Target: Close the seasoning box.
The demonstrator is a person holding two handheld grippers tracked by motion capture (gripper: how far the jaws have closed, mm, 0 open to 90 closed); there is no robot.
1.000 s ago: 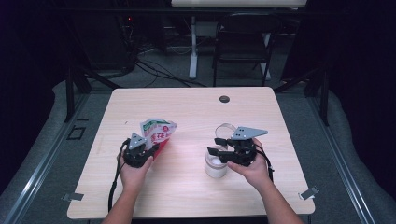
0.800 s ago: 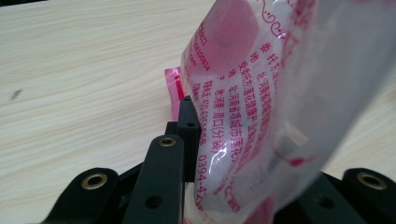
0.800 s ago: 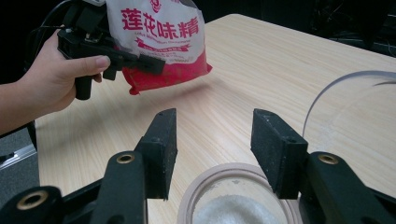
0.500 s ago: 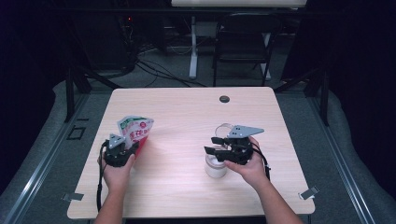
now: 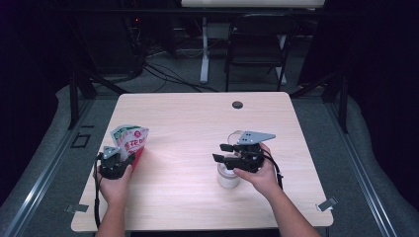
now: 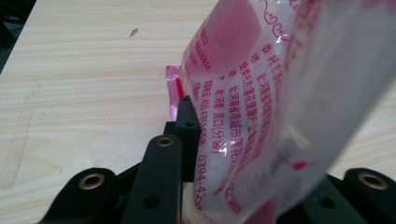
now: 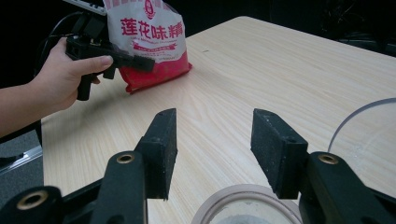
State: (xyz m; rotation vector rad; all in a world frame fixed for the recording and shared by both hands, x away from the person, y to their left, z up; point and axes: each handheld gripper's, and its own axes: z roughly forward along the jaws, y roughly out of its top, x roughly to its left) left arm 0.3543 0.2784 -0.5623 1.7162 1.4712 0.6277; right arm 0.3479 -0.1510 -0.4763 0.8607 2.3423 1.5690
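One bag (image 5: 131,140), one jar (image 5: 228,177), one clear lid (image 5: 237,136) on tabletop (image 5: 197,128). Bag: red-white, printed, glossy, standing at left edge. Left tool (image 5: 120,159) clamped on bag. Right tool (image 5: 221,153) jaws apart, empty, above jar.

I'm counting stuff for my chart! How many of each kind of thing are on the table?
Pouches: 1, the red and white pouch
Jars: 1, the white jar
Clear lids: 1, the clear lid
Total: 3
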